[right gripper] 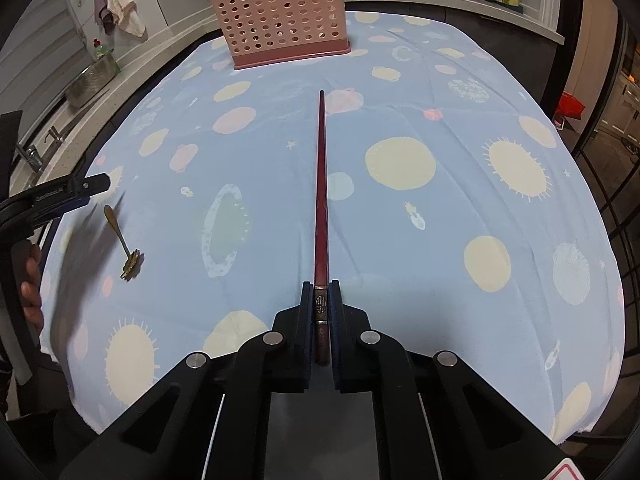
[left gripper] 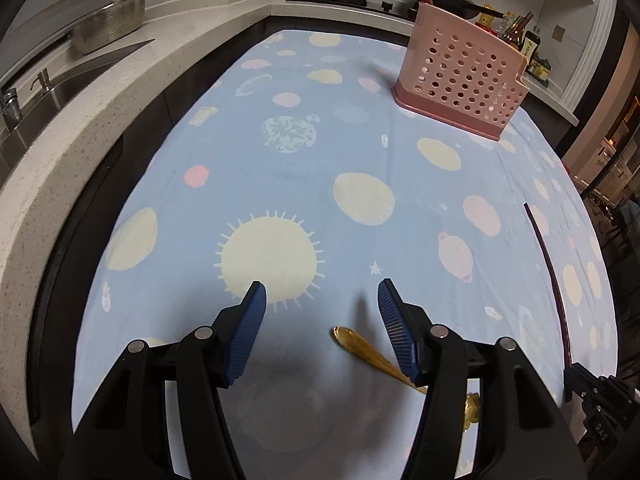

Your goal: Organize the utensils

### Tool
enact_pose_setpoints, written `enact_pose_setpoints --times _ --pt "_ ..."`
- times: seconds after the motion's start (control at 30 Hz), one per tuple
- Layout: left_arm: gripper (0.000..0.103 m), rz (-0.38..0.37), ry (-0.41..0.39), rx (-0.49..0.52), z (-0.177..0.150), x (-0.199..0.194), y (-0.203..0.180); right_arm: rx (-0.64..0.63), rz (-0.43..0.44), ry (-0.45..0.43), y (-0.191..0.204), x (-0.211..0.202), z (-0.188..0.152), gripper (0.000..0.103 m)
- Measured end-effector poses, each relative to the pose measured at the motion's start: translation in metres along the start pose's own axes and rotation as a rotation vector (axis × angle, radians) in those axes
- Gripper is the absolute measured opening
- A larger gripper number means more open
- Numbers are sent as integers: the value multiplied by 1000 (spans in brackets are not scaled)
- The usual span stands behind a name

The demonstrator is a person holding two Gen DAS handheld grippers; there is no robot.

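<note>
- A steel sink and pale counter run along the left.
- The left claw hangs open over the desk's planet-print cloth; a gold spoon lies just beneath.
- A pink utensil basket stands at the far end, before what is probably a stove.
- The right claw is clamped on a dark red chopstick.

My left tool's right finger covers the middle of the gold spoon's handle. My right tool hides the dark red chopstick's thick end. Contents of the pink utensil basket are cut off by the upper edge.
</note>
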State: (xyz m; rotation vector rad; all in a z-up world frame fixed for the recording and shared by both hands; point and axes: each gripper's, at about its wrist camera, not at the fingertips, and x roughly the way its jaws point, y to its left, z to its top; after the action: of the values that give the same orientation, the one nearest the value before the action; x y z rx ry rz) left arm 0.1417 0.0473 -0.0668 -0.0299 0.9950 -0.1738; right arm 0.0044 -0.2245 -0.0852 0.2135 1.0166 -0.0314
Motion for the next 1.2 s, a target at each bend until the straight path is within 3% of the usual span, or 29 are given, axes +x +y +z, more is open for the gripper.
enact_pose_setpoints --times 0.13,0.4,0.6,0.73,1.03,1.13,1.2 --pt "50 57 27 47 -8 13 -5 2 4 5 1 -2 -1 7" --pt "50 61 58 104 -49 -14 -3 -10 14 7 5 -3 -3 7" --pt "49 10 82 100 -80 -38 -8 -9 24 1 6 -5 -4 7" --pt "52 -34 69 79 -82 -47 -12 -5 30 -3 6 -6 -6 7" --pt "51 -107 114 154 -91 -39 -43 13 43 1 4 -5 -7 7" --pt "42 -103 109 147 -91 -39 -42 12 47 6 5 -4 -8 7" --pt "28 -104 109 134 -91 -40 -39 11 50 11 5 -2 -8 7"
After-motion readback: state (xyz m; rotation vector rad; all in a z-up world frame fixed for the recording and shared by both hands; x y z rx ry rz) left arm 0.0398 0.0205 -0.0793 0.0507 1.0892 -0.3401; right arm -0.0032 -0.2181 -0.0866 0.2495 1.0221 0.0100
